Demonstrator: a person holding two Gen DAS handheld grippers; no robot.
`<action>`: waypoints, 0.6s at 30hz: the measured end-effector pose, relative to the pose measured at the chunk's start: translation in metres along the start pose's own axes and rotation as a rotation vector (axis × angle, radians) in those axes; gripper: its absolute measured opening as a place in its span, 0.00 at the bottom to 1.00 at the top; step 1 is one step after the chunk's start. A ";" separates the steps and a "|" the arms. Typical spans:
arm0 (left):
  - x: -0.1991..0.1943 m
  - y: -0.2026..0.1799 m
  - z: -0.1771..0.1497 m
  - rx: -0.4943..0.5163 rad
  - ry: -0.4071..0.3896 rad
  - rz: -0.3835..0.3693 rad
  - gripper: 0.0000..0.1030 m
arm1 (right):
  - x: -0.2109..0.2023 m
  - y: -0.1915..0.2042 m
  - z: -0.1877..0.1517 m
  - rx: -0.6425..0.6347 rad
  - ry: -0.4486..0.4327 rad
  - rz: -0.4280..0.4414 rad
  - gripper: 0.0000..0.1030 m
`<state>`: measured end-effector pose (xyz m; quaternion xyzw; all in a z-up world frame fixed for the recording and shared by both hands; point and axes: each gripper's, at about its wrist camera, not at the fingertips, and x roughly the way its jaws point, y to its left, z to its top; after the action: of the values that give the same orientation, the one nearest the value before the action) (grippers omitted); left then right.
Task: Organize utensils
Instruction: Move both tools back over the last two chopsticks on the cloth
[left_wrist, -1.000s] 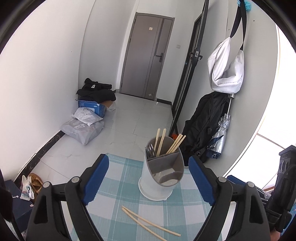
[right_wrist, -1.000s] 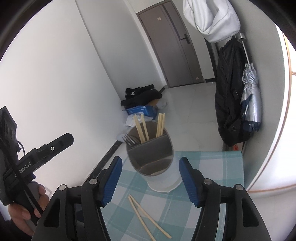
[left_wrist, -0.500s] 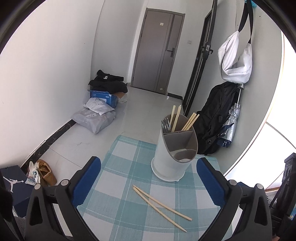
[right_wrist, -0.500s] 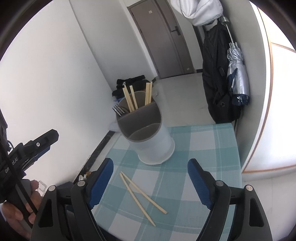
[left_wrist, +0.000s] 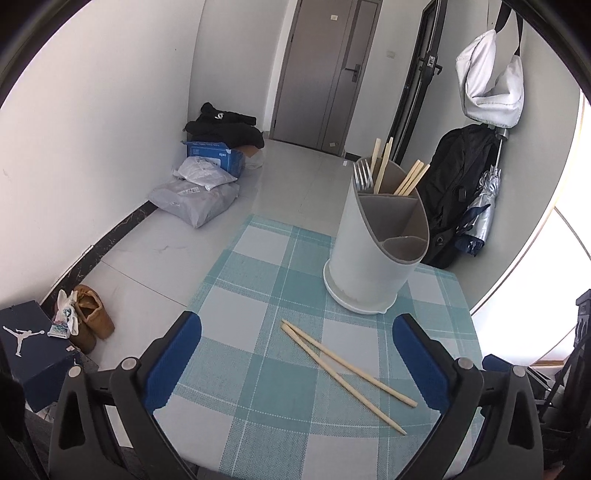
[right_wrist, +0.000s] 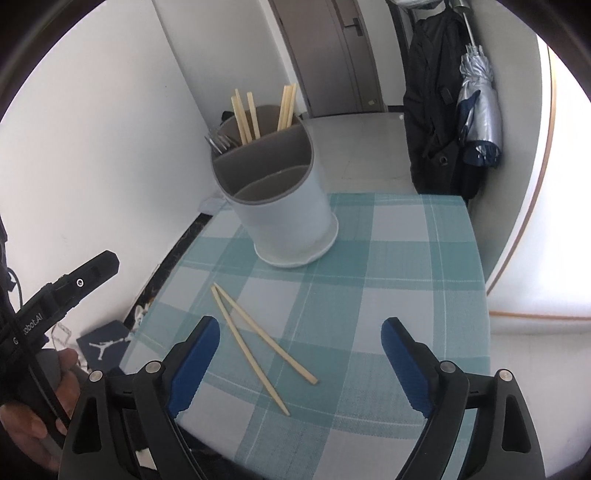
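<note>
- Wooden chopsticks (right_wrist: 258, 341) lie crossed on the checked cloth (right_wrist: 406, 266), near the holder (right_wrist: 280, 206).
- Both the left gripper (left_wrist: 297, 356) and right gripper (right_wrist: 300, 350) gape, empty.
- Risk: thin sticks roll or scissor apart when pinched.

Both tongs are spread wide with nothing between their blue pads. The left tongs (left_wrist: 297, 358) and right tongs (right_wrist: 300, 360) hang side by side. A hand (right_wrist: 44, 410) grips the left handle.

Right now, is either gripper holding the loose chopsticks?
No. The two chopsticks lie flat on the checked tablecloth, with the right gripper and left gripper both open and empty.
</note>
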<state>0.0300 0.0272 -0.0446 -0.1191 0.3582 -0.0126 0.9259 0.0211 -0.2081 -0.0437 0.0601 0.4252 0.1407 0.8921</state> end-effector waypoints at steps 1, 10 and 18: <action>0.003 0.002 -0.001 -0.010 0.019 -0.007 0.99 | 0.004 0.001 -0.001 -0.008 0.010 -0.008 0.87; 0.014 0.023 0.001 -0.090 0.086 -0.029 0.99 | 0.045 0.006 -0.002 -0.064 0.117 -0.069 0.87; 0.025 0.056 0.013 -0.194 0.111 -0.012 0.99 | 0.087 0.036 0.009 -0.193 0.203 -0.054 0.75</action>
<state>0.0544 0.0818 -0.0647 -0.2094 0.4078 0.0098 0.8887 0.0729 -0.1475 -0.0948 -0.0521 0.4992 0.1625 0.8495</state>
